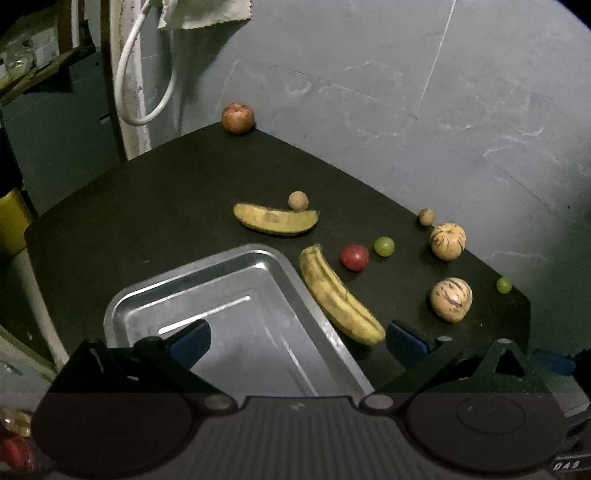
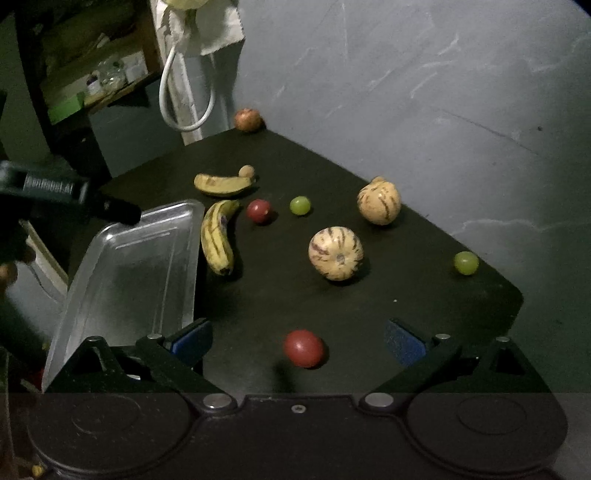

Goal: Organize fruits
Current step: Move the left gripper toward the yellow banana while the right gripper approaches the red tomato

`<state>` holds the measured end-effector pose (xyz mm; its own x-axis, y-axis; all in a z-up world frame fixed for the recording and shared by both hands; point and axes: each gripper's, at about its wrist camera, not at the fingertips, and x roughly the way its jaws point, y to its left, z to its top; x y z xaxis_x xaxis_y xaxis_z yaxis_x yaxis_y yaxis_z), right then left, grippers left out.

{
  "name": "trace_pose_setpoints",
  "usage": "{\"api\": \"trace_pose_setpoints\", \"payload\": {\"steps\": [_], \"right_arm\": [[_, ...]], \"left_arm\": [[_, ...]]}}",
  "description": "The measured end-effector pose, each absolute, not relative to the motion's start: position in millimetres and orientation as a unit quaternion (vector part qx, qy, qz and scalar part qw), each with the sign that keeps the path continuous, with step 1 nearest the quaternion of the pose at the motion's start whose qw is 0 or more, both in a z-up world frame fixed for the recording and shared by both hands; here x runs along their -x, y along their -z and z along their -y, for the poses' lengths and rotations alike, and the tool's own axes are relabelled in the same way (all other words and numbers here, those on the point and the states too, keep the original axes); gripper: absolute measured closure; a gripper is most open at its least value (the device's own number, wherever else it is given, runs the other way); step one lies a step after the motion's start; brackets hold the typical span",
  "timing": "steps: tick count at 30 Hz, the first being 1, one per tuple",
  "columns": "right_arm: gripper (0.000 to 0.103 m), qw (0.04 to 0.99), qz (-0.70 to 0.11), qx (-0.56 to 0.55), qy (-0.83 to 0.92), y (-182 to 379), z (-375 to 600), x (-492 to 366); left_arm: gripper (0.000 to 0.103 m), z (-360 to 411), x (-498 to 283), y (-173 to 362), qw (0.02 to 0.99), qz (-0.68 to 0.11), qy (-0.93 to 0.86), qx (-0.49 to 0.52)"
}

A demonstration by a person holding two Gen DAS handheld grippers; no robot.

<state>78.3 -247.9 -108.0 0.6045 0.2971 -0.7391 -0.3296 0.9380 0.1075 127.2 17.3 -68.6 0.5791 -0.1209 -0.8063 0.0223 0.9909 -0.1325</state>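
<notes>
A grey plastered wall (image 1: 406, 92) backs the dark table (image 1: 166, 192) where we work in dim light, a white cable (image 1: 125, 85) looping down beside a cloth (image 1: 207, 13) at the far corner. Our landmark is the metal tray (image 1: 207, 295), empty, at the table's near left. We hold the left gripper (image 1: 295, 341) over the tray's near end, its blue-padded fingers (image 1: 190, 341) spread wide and holding nothing. The right gripper (image 2: 297, 341) hangs over the table to the right of the tray, likewise wide apart and empty, with a red fruit (image 2: 303, 348) on the table between its fingers, touched by neither. One banana (image 1: 338, 295) lies just beside the tray's right rim, along it; a second banana (image 1: 277, 219) lies beyond the tray's far corner, a small brown fruit (image 1: 298, 200) touching its far side. Right of the tray, past the near banana, sit another red fruit (image 1: 354, 257) and a green grape (image 1: 384, 246), near each other but apart. Farther right are two striped melons (image 1: 450, 299) (image 1: 447, 241), a second small brown fruit (image 1: 426, 216) behind the far one, and a second grape (image 1: 504, 284) near the table's right edge. Well beyond the tray, an apple (image 1: 238, 118) sits at the far corner against the wall.
</notes>
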Motion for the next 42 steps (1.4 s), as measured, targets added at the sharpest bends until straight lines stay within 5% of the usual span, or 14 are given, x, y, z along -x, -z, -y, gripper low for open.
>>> {"api": "trace_pose_setpoints", "payload": {"steps": [20, 28, 33, 42], "right_arm": [[0.006, 0.889, -0.440, 0.022, -0.123, 125, 244, -95], [0.006, 0.890, -0.441, 0.017, -0.117, 125, 248, -104], [0.007, 0.892, -0.439, 0.009, -0.109, 124, 246, -117], [0.010, 0.897, -0.427, 0.013, -0.115, 122, 228, -166]], "left_arm": [[0.000, 0, -182, 104, 0.878, -0.460, 0.119, 0.047], [0.001, -26, -247, 101, 0.880, -0.422, 0.194, -0.104], [0.011, -25, -289, 110, 0.852, -0.421, 0.256, -0.176], [0.043, -18, -322, 132, 0.771, -0.438, 0.380, -0.262]]}}
